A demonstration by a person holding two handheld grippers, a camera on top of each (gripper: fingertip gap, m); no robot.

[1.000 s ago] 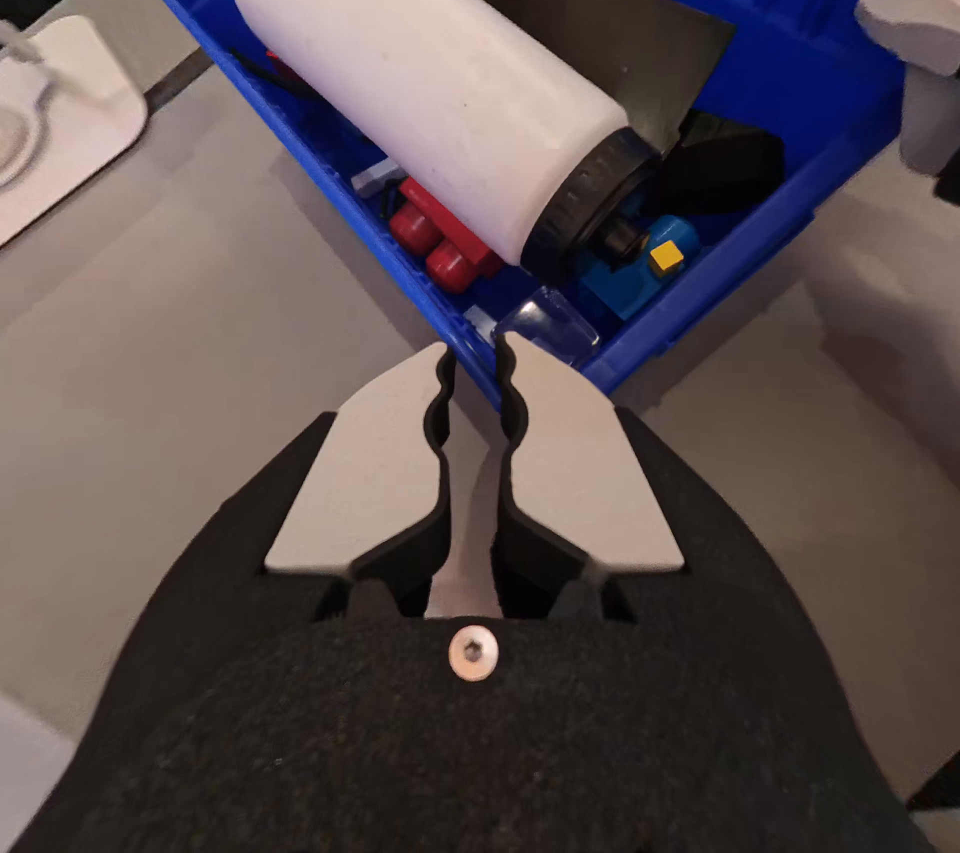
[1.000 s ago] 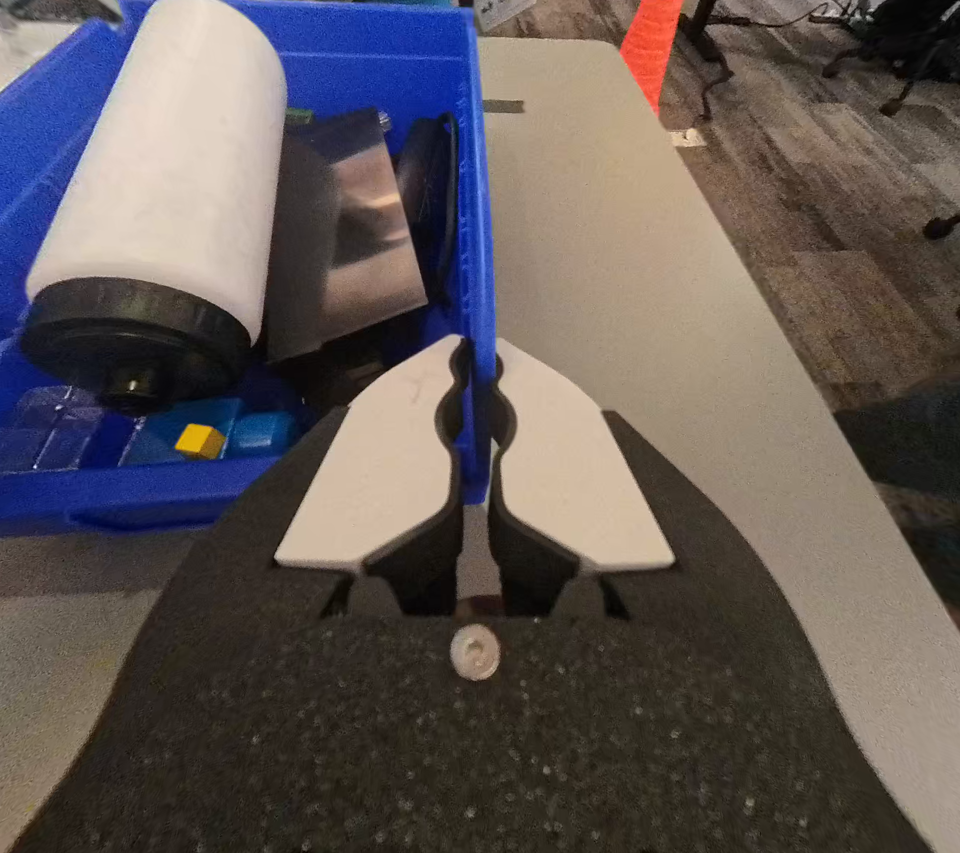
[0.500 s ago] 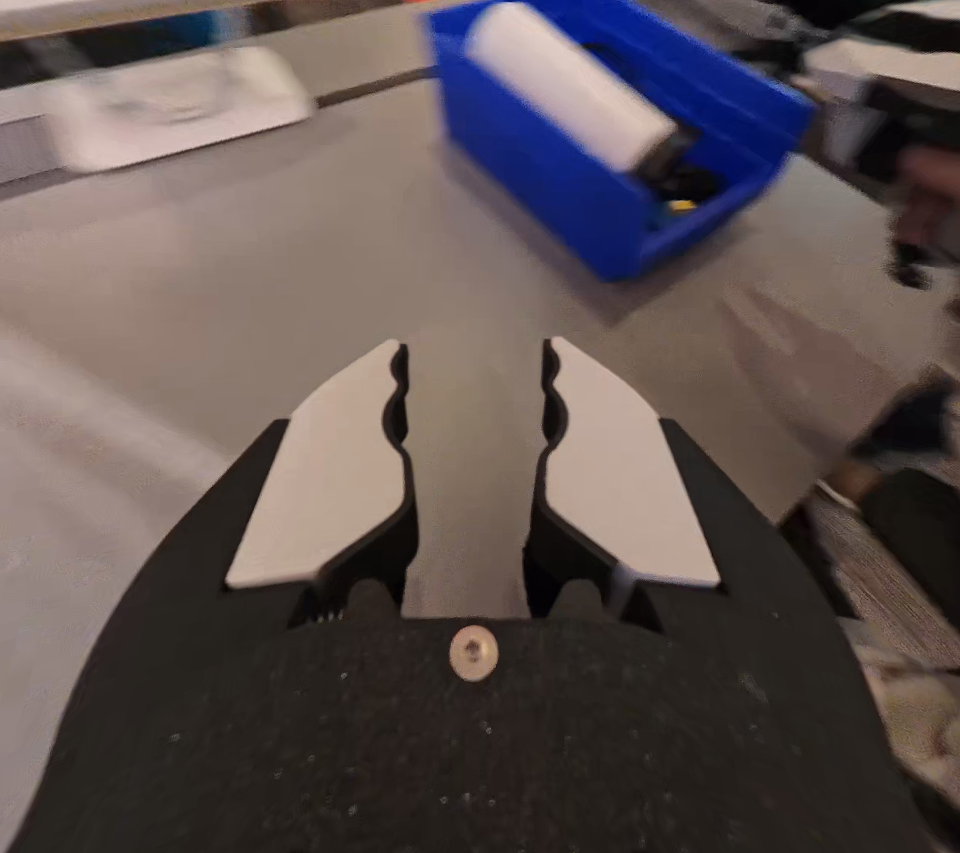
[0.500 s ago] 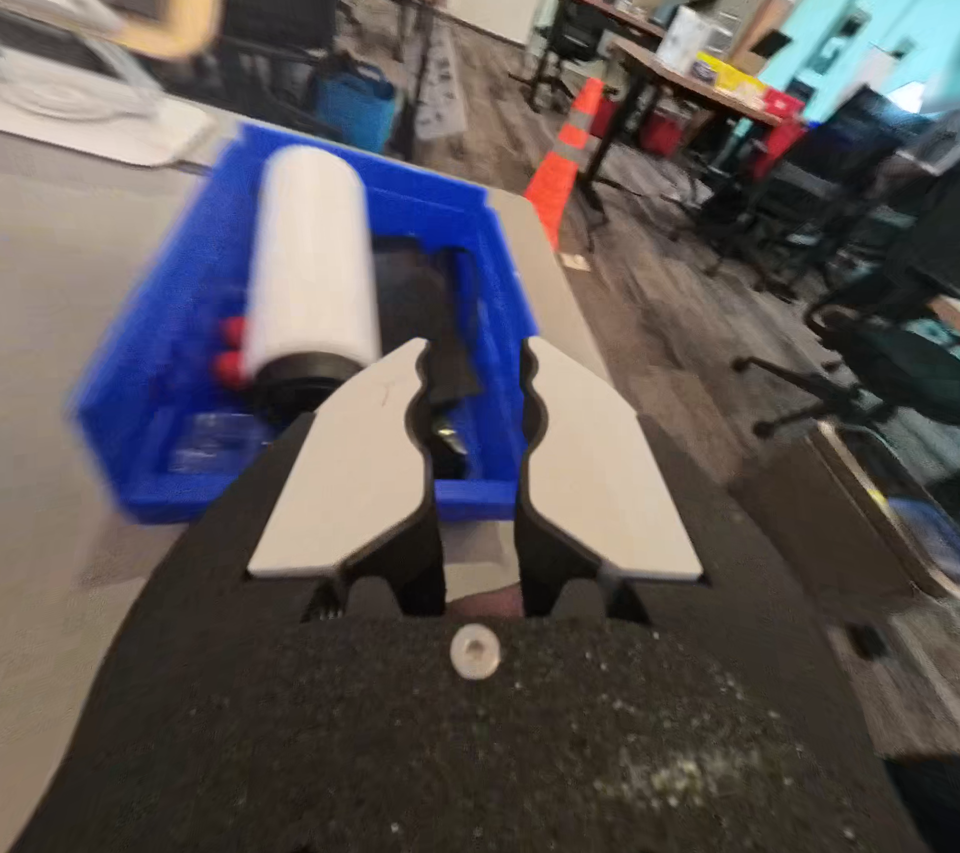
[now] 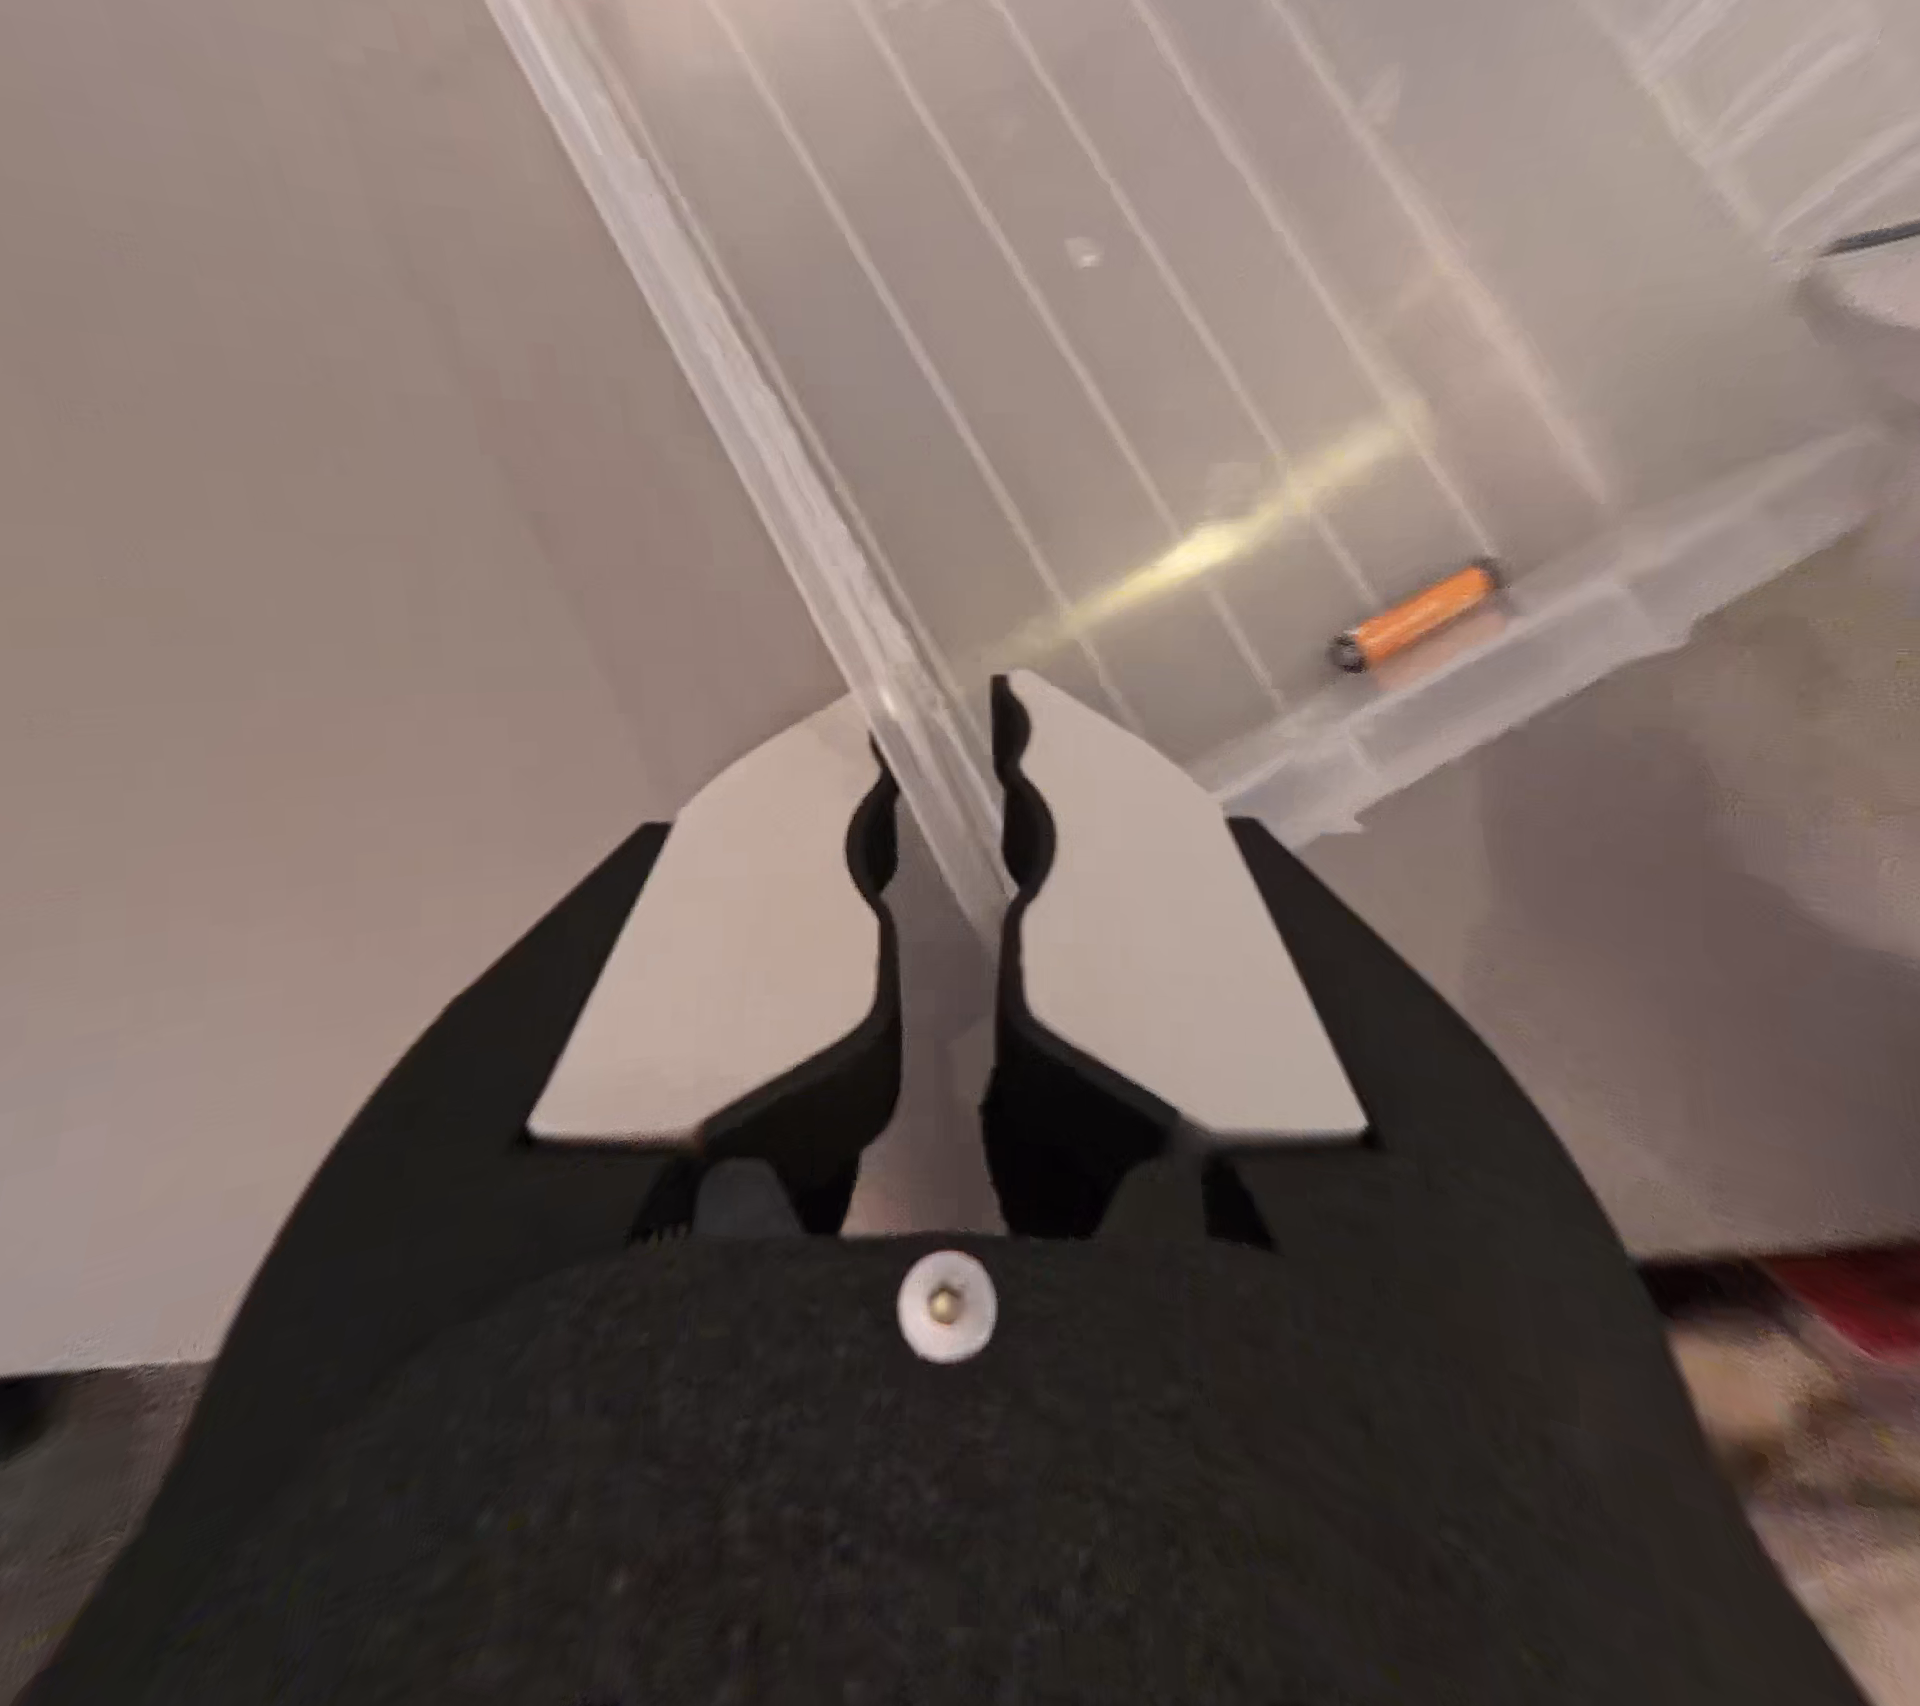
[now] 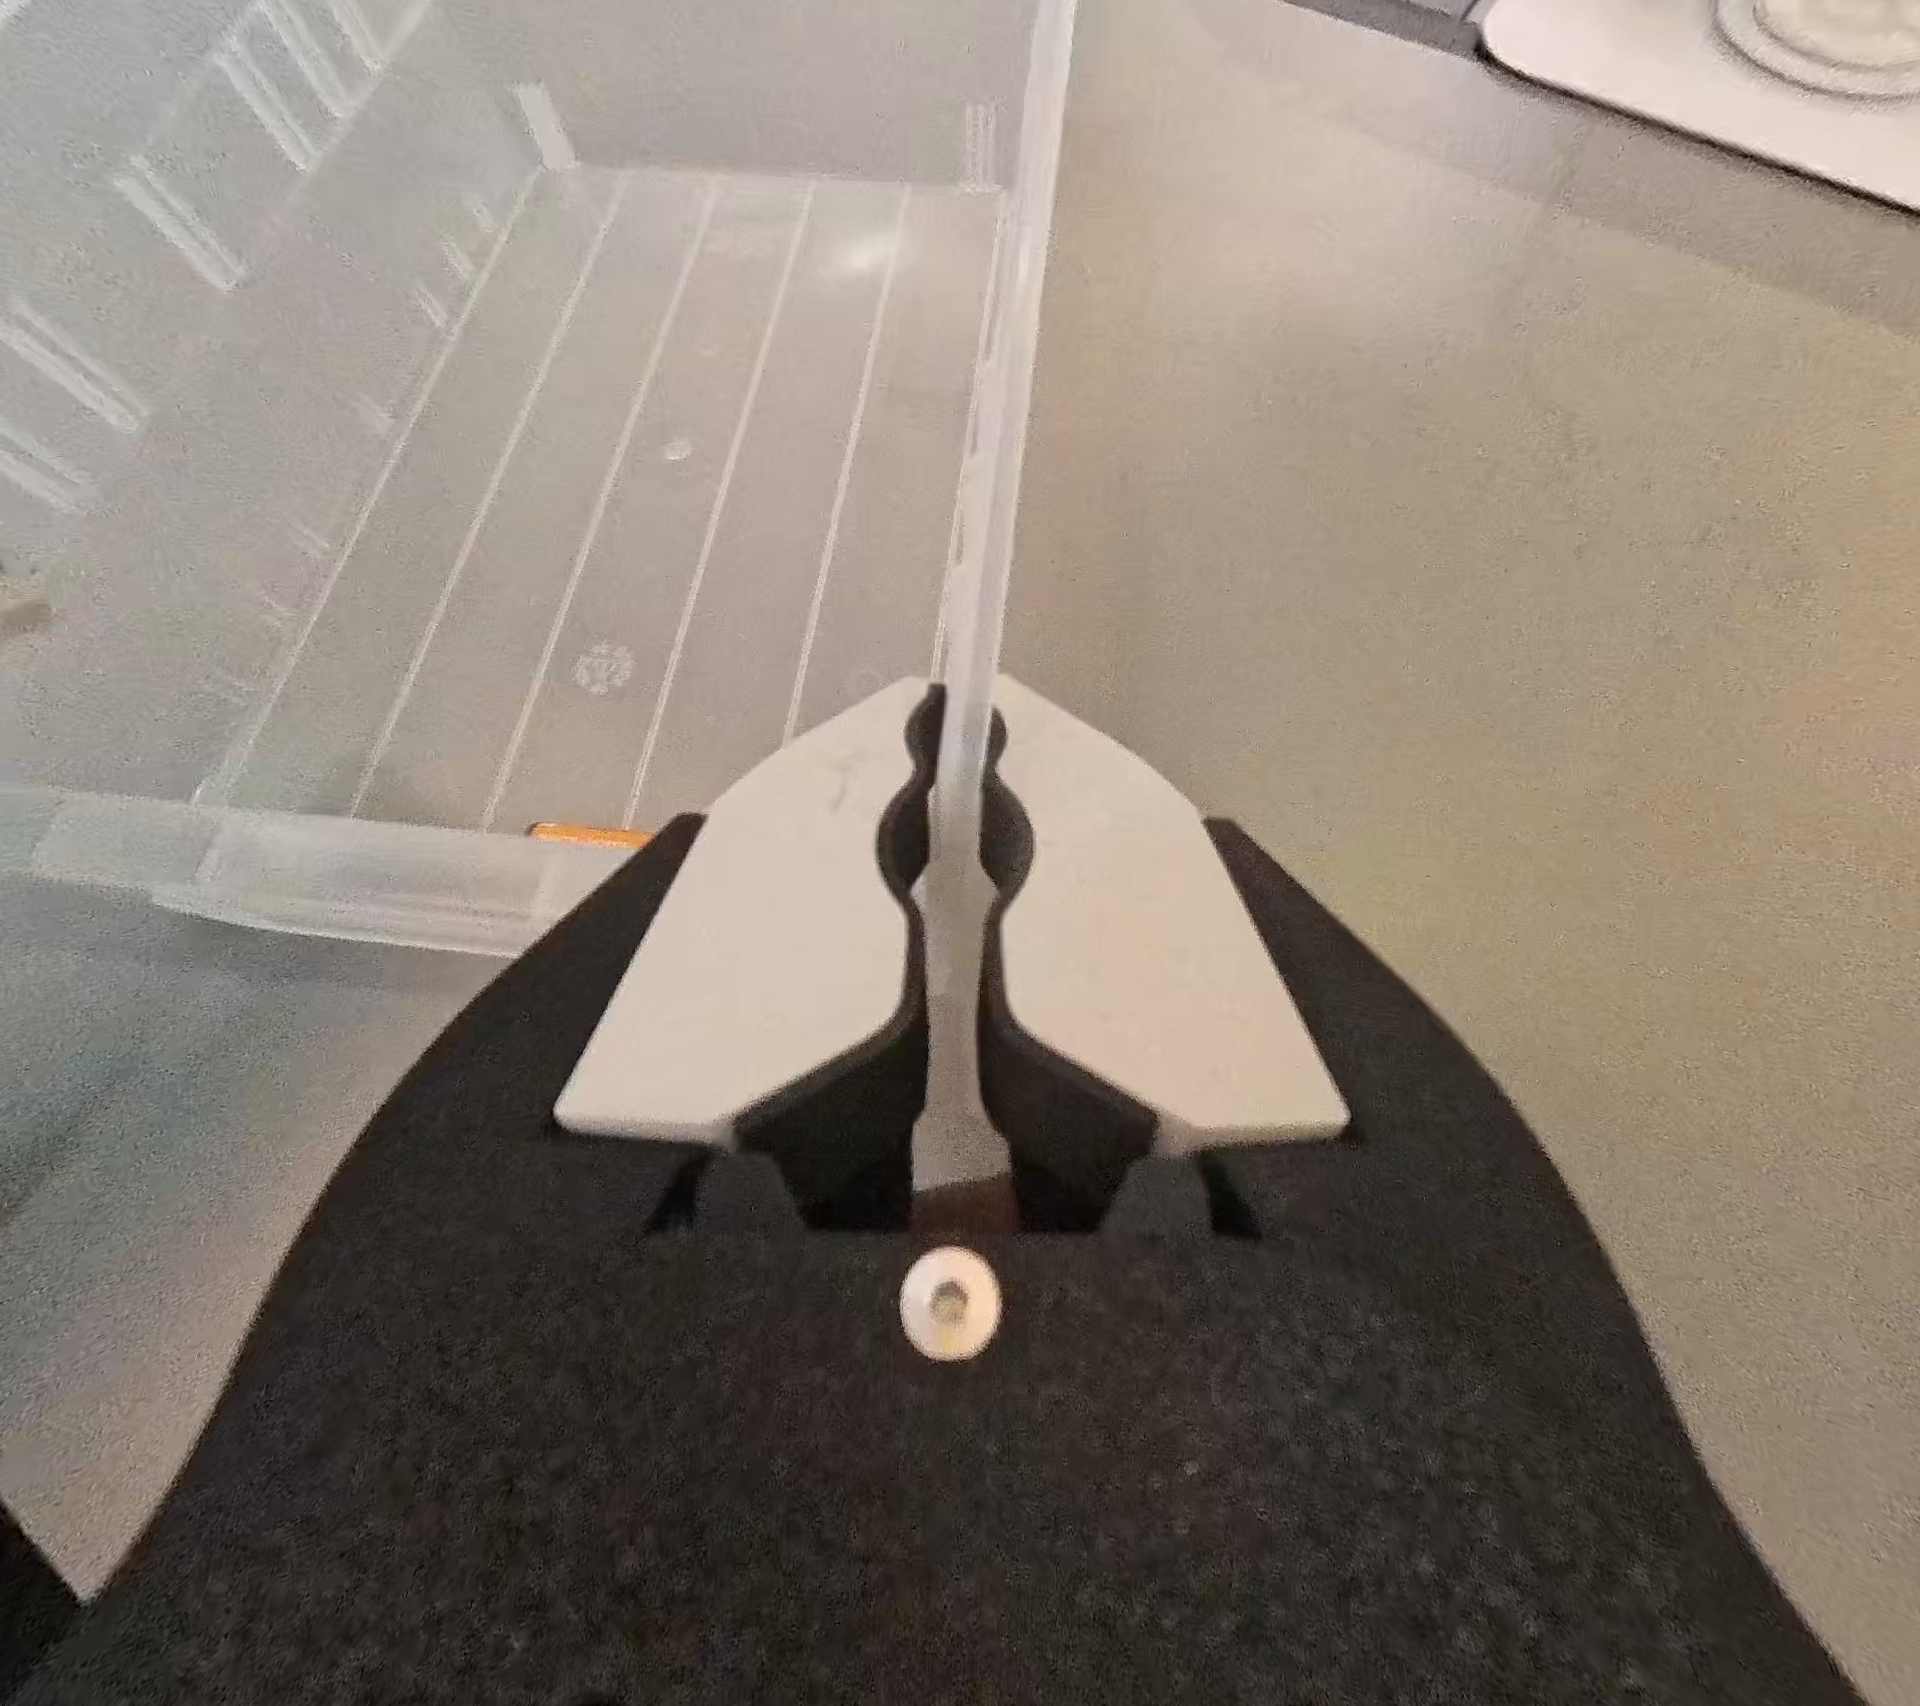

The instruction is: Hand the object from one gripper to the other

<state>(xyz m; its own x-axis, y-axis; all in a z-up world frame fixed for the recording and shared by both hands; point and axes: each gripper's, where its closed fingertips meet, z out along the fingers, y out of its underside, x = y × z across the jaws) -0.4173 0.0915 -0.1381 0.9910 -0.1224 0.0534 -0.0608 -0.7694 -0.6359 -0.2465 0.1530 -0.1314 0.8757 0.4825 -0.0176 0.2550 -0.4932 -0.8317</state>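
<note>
one grey table [image 6: 1455, 565], clear bin [image 6: 644, 25]

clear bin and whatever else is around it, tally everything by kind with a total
clear plastic bin: 1
orange battery in the bin: 1
tongs: 2, left and right, each on a bin wall
white pad on the table: 1
total: 5

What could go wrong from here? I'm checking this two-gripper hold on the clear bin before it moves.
1. The left gripper and right gripper each pinch only a thin wall of the clear bin; uneven pulling could flex it or make it slip.
2. The loose orange battery could roll along the bin's floor if it tilts.
</note>
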